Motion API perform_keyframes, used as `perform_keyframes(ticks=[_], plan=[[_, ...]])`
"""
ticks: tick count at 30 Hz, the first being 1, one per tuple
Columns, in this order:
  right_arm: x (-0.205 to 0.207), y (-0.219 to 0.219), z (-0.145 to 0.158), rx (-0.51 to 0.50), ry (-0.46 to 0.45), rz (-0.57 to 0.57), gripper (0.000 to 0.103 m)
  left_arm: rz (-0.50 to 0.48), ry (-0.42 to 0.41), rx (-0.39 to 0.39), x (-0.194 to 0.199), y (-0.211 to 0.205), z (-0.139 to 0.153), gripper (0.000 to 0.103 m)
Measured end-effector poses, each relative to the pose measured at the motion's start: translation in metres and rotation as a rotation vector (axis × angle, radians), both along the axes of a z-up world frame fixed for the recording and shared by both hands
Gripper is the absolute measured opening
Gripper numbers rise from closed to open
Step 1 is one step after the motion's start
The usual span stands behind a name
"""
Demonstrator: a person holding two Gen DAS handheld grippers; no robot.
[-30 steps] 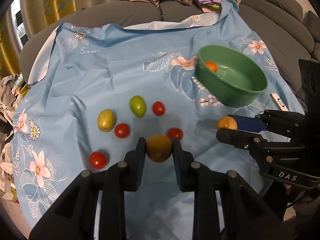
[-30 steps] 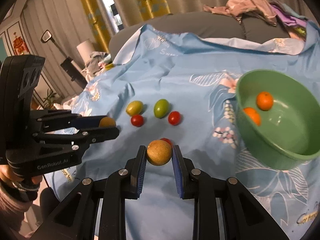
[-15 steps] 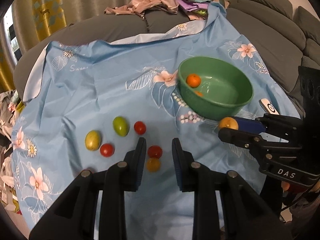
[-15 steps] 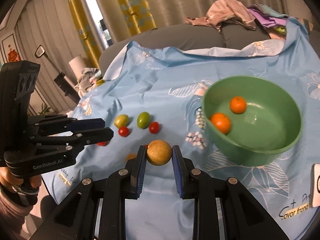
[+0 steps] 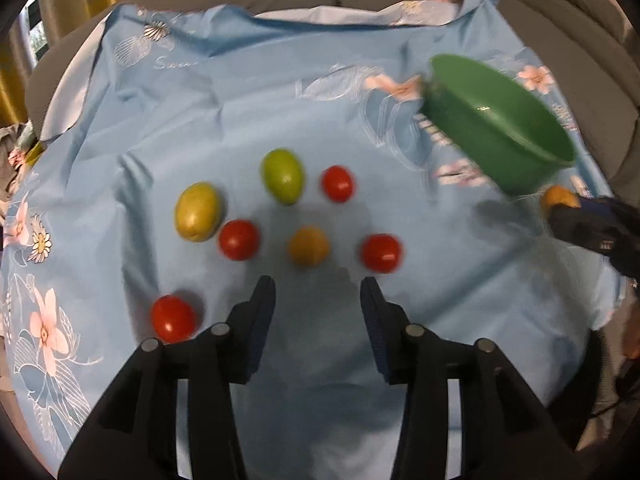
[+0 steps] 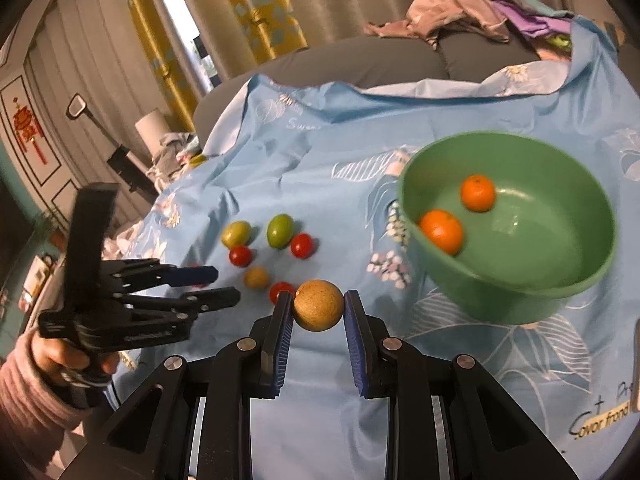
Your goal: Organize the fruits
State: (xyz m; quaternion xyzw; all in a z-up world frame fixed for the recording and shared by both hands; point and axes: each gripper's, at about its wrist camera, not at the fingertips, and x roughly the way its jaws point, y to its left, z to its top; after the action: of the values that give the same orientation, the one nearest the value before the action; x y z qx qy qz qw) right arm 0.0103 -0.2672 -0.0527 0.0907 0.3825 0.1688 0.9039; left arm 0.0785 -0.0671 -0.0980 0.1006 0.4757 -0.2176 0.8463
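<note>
My left gripper [image 5: 318, 290] is open and empty, just short of a small orange-yellow fruit [image 5: 308, 246] lying on the blue cloth [image 5: 240, 92]. Around it lie several red tomatoes, among them one to its right [image 5: 380, 253], a green fruit [image 5: 282, 176] and a yellow-green fruit [image 5: 197, 211]. My right gripper [image 6: 318, 306] is shut on a round tan fruit [image 6: 319, 305], held above the cloth to the left of the green bowl [image 6: 576, 280]. The bowl holds two oranges [image 6: 442, 231]. The left gripper also shows in the right wrist view [image 6: 224, 286].
A grey sofa with a heap of clothes [image 6: 472, 12] lies behind the cloth. Yellow curtains [image 6: 256, 12] hang at the back left. A white remote [image 6: 636, 364] lies at the cloth's right edge.
My left gripper let go of the orange-yellow fruit, which now lies on the cloth, and opened wider above it. My right gripper carried the tan fruit nearer the bowl.
</note>
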Motion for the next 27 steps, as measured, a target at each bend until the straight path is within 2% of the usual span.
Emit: perform_keyframes(ticks=[3, 5, 8, 14, 22, 24, 26, 27], plan=[[0.004, 0.004, -0.004, 0.004, 0.011, 0.012, 0.027, 0.040, 0.009, 0.010, 0.014, 0.008, -0.013, 0.043], [0.005, 0.006, -0.006, 0.005, 0.014, 0.020, 0.027, 0.060, 0.034, -0.031, 0.025, 0.016, -0.019, 0.043], [0.010, 0.006, -0.011, 0.007, 0.029, 0.022, 0.027, 0.066, 0.030, -0.071, 0.031, 0.019, -0.019, 0.042], [0.017, 0.007, -0.017, 0.014, 0.050, 0.026, 0.027, 0.083, 0.023, -0.099, 0.045, 0.012, -0.016, 0.042], [0.021, 0.006, -0.021, 0.021, 0.062, 0.031, 0.027, 0.059, 0.012, -0.072, 0.061, -0.002, -0.017, 0.041], [0.022, 0.007, -0.021, 0.021, 0.061, 0.034, 0.027, 0.060, 0.017, -0.065, 0.063, -0.003, -0.020, 0.039], [0.021, 0.008, -0.021, 0.022, 0.060, 0.036, 0.027, 0.064, 0.010, -0.055, 0.065, -0.004, -0.022, 0.028], [0.021, 0.008, -0.021, 0.023, 0.060, 0.036, 0.027, 0.063, 0.009, -0.055, 0.064, -0.004, -0.022, 0.028]])
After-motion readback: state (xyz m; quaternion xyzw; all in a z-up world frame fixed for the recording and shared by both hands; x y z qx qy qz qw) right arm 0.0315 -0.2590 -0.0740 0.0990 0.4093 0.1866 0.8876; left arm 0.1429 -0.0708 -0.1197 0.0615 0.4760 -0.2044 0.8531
